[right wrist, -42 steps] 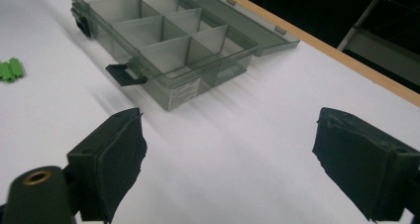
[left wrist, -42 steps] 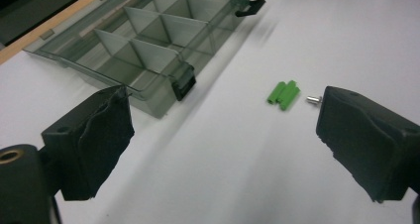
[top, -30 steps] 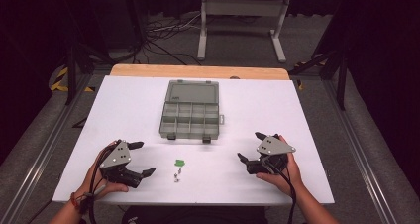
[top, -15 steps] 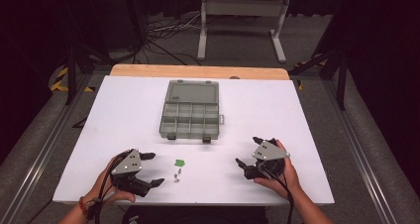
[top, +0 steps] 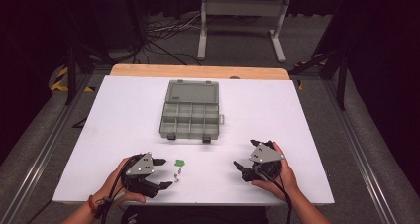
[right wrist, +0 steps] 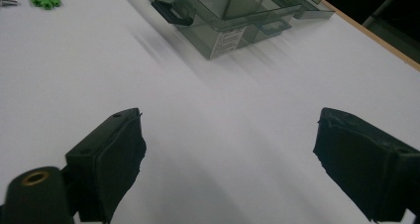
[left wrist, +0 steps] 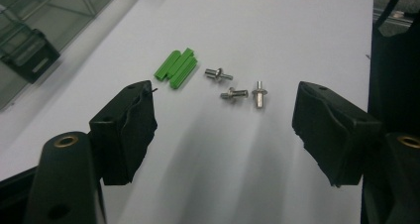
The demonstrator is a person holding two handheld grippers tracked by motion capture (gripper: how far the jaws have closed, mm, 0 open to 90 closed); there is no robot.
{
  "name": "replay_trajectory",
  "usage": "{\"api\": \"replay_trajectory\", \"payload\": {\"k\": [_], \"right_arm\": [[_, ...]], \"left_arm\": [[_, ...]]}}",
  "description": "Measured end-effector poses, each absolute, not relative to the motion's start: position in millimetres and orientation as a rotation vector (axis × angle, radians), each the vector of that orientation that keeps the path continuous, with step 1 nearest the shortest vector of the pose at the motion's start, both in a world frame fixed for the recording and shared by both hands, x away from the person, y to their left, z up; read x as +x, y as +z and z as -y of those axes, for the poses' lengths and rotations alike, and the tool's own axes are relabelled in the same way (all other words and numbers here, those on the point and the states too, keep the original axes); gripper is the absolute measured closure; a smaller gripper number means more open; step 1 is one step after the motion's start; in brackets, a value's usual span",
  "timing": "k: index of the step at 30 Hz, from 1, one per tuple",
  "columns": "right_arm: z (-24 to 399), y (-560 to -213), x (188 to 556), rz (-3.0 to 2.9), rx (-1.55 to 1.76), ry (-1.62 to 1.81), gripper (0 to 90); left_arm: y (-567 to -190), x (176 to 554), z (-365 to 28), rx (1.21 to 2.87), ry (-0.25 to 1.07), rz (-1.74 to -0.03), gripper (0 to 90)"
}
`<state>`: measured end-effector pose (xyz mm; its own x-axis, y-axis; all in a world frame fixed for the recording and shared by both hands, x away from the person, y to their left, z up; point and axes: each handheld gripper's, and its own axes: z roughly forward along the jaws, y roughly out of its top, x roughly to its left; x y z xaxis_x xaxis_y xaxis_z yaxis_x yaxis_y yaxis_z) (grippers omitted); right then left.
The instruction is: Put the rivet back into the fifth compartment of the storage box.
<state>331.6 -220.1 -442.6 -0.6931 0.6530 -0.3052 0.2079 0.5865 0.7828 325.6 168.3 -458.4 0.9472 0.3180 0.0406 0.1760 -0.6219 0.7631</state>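
Observation:
Three small silver screws (left wrist: 233,85) lie on the white table beside a cluster of green plastic pieces (left wrist: 176,68); from above the screws (top: 177,175) sit just below the green pieces (top: 180,161). My left gripper (top: 162,173) points at them from the left, low over the table. Its jaws have just been closing but stand open, the screws a little ahead of the fingertips and nothing between the pads. My right gripper (top: 244,156) rests open near the front right, with only bare table between its jaws (right wrist: 225,164).
An open grey compartment box (top: 190,114) sits mid-table, its clear lid laid back; in the right gripper view the box (right wrist: 233,16) lies ahead. The table's front edge (top: 198,202) runs just below both hands.
My left gripper has slid right and toward the front edge, closer to the screws, and its jaws have narrowed. The right gripper has hardly moved.

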Motion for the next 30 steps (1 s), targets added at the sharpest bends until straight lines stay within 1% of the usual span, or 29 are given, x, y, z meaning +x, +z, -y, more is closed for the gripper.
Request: {"api": "replay_trajectory", "payload": {"k": [2, 4, 6, 7, 8, 10, 13, 16, 21, 27, 29, 30], "right_arm": [[219, -444, 332, -2.245, 0.675, 0.989, 12.3], [218, -445, 332, -2.251, 0.667, 0.978, 12.3], [218, -446, 332, -2.253, 0.666, 0.976, 12.4], [218, -446, 332, -2.253, 0.663, 0.975, 12.4], [217, -446, 332, -2.257, 0.666, 0.975, 12.4], [217, -447, 332, -2.262, 0.663, 0.972, 12.5], [216, -447, 331, -2.266, 0.654, 0.968, 12.6], [216, -447, 331, -2.268, 0.653, 0.969, 12.7], [216, -448, 333, -2.274, 0.656, 0.966, 12.9], [215, -449, 333, -2.277, 0.655, 0.959, 13.0], [215, -449, 333, -2.276, 0.654, 0.959, 13.0], [215, -449, 333, -2.277, 0.650, 0.957, 13.2]], "left_arm": [[-459, 326, -165, 2.253, 0.195, -0.346, 27.2], [-459, 327, -163, 2.258, 0.191, -0.339, 32.0], [-460, 329, -160, 2.274, 0.188, -0.332, 33.8], [-460, 331, -158, 2.278, 0.194, -0.331, 37.8], [-460, 333, -157, 2.284, 0.194, -0.329, 39.9], [-461, 335, -154, 2.273, 0.159, -0.342, 41.1], [-463, 336, -151, 2.300, 0.152, -0.328, 47.5], [-463, 337, -151, 2.304, 0.156, -0.324, 56.2], [-467, 342, -151, 2.283, 0.102, -0.369, 61.5], [-467, 344, -152, 2.288, 0.111, -0.378, 65.7], [-467, 344, -152, 2.290, 0.122, -0.378, 70.1], [-467, 344, -152, 2.289, 0.121, -0.376, 70.1]]}}
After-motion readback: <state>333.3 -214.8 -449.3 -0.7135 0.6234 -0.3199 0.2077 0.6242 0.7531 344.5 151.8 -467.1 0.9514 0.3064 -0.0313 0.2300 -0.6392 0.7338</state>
